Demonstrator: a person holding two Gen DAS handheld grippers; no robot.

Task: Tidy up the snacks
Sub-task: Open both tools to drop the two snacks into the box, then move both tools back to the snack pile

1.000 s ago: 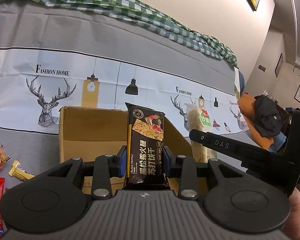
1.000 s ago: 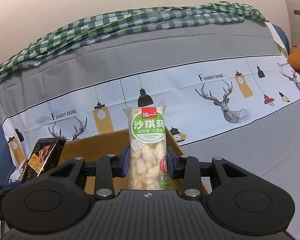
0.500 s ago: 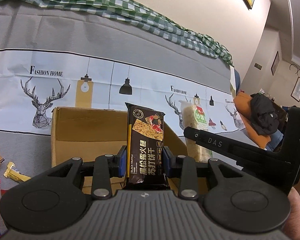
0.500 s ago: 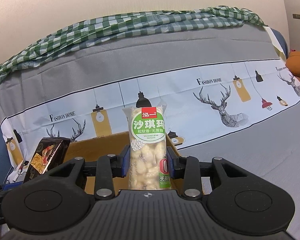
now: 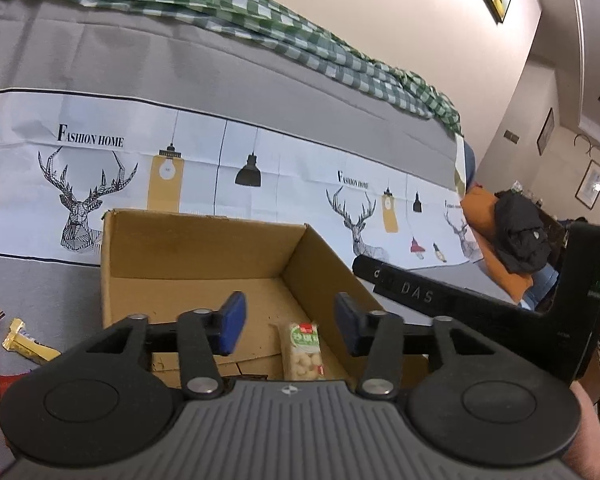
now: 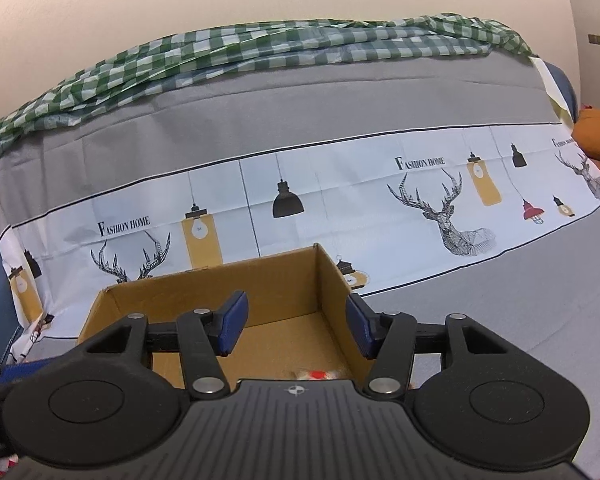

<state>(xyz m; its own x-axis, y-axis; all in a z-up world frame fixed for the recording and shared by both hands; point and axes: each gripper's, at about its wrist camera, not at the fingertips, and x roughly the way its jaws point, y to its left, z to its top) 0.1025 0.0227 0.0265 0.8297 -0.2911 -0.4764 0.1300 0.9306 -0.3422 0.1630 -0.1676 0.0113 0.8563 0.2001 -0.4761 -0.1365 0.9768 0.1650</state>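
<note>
Snacks have left both your grippers since a moment ago: the green pack (image 5: 304, 350) now lies in the box (image 5: 204, 248), while your left gripper (image 5: 286, 322) and right gripper (image 6: 296, 326) hang released above it; the dark cracker pack is out of sight.

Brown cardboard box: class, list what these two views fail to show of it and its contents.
- Left wrist view: the brown cardboard box's near floor is hidden behind the left gripper.
- Same view: the green-labelled clear snack pack is cut off below by the gripper body.
- Right wrist view: a blurred red-and-white packet, unreadable, peeks past the right gripper.
</note>
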